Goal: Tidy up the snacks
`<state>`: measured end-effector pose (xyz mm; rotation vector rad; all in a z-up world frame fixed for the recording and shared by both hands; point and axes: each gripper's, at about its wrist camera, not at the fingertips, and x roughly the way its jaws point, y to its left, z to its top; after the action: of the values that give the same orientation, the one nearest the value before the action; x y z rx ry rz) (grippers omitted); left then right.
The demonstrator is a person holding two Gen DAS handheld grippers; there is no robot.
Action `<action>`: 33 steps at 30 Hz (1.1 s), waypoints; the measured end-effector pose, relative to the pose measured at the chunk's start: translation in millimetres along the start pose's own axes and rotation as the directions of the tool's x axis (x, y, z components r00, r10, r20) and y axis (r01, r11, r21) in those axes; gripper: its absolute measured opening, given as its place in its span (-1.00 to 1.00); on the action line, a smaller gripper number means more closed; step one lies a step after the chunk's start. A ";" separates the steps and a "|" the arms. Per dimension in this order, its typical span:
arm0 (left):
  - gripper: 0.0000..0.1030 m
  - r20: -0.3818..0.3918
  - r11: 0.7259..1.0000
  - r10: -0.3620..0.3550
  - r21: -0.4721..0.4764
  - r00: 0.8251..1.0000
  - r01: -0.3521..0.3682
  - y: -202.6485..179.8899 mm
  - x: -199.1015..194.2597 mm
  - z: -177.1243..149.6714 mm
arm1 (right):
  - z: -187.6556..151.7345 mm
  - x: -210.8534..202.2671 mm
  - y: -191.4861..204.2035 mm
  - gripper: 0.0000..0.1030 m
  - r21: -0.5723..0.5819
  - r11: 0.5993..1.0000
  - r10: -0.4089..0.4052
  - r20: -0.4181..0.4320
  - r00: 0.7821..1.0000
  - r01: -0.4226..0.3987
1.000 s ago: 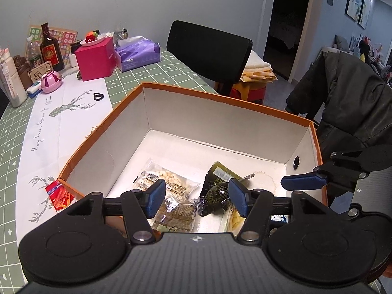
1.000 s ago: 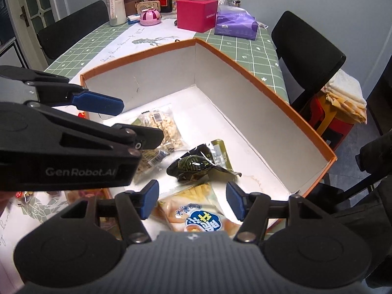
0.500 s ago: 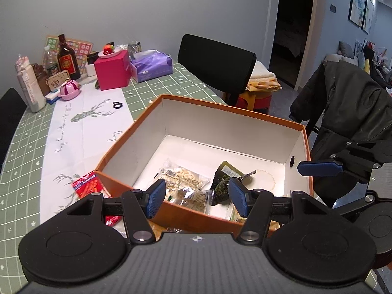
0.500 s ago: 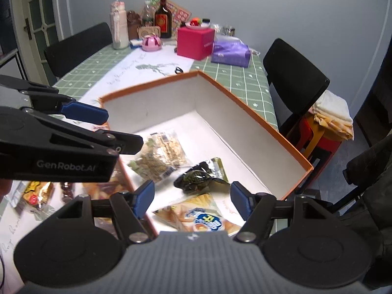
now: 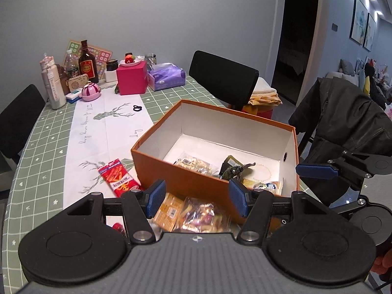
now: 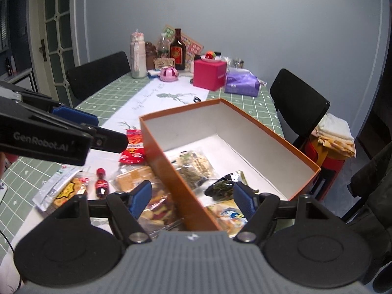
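Both your left tongs [image 5: 196,199] and right tongs [image 6: 192,199] hang wide open and empty, because loose snacks [image 6: 156,203] wait beside the orange box [image 6: 169,169].

Brown bottle [image 5: 86,61], pink box [image 5: 131,78], purple tissue pack [image 5: 166,76] at table's far end.

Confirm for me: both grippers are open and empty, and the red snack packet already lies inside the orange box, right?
Not quite. The red snack packet lies on the table runner outside the orange box, as the left wrist view shows. Left gripper and right gripper are open and empty.
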<state>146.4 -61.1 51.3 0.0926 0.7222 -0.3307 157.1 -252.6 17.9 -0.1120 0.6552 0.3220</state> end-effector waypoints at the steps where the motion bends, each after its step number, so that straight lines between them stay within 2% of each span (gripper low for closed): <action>1: 0.35 -0.003 1.000 -0.001 -0.004 1.000 0.001 2.1 -3.0 -4.2 | -3.8 -2.9 4.6 0.42 0.001 1.000 0.003 0.009 1.000 -0.003; 3: 0.35 -0.012 1.000 0.008 -0.018 1.000 -0.008 7.2 -8.8 -13.6 | -10.4 -6.4 11.2 0.43 0.004 1.000 0.008 0.023 1.000 -0.008; 10: 0.35 -0.022 0.992 0.115 -0.043 0.993 -0.116 30.6 -28.7 -48.9 | -31.3 -2.7 35.5 0.46 0.029 0.998 0.046 0.008 0.999 -0.047; 15: 0.38 -0.038 0.989 0.103 -0.099 0.994 -0.106 54.9 -34.9 -75.4 | -46.2 6.3 52.3 0.47 0.025 0.999 0.043 -0.014 0.999 -0.042; 18: 0.39 -0.066 0.986 0.108 -0.120 0.992 -0.115 66.3 -34.4 -91.8 | -54.5 15.1 59.6 0.46 0.013 1.000 0.028 -0.034 0.999 -0.028; 22: 0.52 -0.091 0.977 0.139 -0.148 0.986 -0.151 80.7 -32.0 -110.8 | -60.7 27.8 64.2 0.46 0.010 1.000 0.012 -0.047 0.999 -0.012; 27: 0.52 -0.128 0.966 0.196 -0.145 0.972 -0.214 92.5 -22.6 -127.9 | -65.3 40.8 73.5 0.52 -0.018 1.000 -0.018 -0.041 0.999 0.017; 33: 0.53 -0.172 0.956 0.219 -0.159 0.960 -0.247 110.0 -5.0 -137.7 | -62.0 62.2 81.8 0.53 -0.067 0.998 -0.013 -0.037 0.999 0.011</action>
<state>91.8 71.0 -51.9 0.0318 0.8801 -0.0308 140.6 -171.8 -69.3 -0.1860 0.6804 0.3309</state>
